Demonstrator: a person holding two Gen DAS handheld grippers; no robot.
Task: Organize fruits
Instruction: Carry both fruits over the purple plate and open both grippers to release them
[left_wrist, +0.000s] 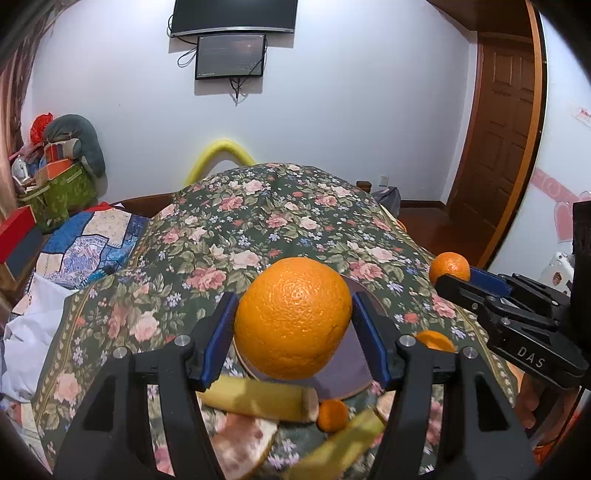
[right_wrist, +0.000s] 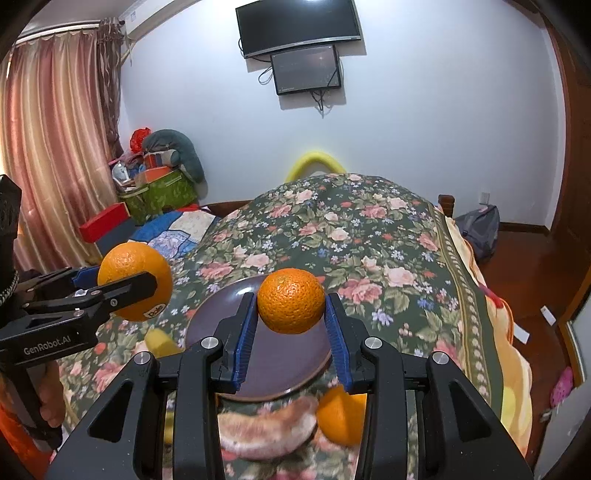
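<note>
My left gripper (left_wrist: 293, 317) is shut on a large orange (left_wrist: 293, 319) and holds it above a dark purple plate (left_wrist: 349, 373). It also shows at the left of the right wrist view (right_wrist: 133, 282), the orange (right_wrist: 135, 278) bearing a sticker. My right gripper (right_wrist: 291, 314) is shut on a smaller orange (right_wrist: 291, 301) above the same plate (right_wrist: 291, 365). In the left wrist view that orange (left_wrist: 448, 266) and the right gripper (left_wrist: 456, 282) sit at the right. A banana (left_wrist: 266, 400), a small tangerine (left_wrist: 332, 415) and an orange (right_wrist: 341, 419) lie near the plate.
The plate rests on a floral quilt (left_wrist: 258, 221) over a bed. A pink-fleshed fruit slice (right_wrist: 269, 428) lies in front of the plate. A patchwork blanket (left_wrist: 88, 240) and boxes (left_wrist: 18, 236) are at the left. A wooden door (left_wrist: 502, 129) and floor are on the right.
</note>
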